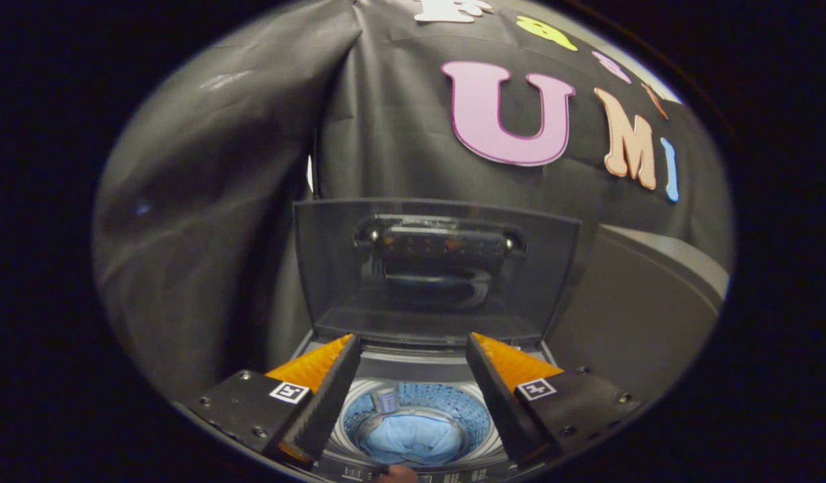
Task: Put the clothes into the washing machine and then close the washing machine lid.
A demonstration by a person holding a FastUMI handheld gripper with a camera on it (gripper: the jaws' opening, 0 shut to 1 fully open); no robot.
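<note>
The tool (413, 376) is hanging open and empty, fingers spread above the washing machine (413, 429). Low in the frame's centre, light blue clothes (413, 437) are lying in the drum. The lid (436, 268) is standing upright mid-frame.

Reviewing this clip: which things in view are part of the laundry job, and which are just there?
Part of the job:
- blue clothes, lying in the drum between the fingers
- washing machine, top open
- lid, standing upright beyond the fingers
- gripper, open, holding nothing

Just there:
- black cloth wall behind the machine
</note>
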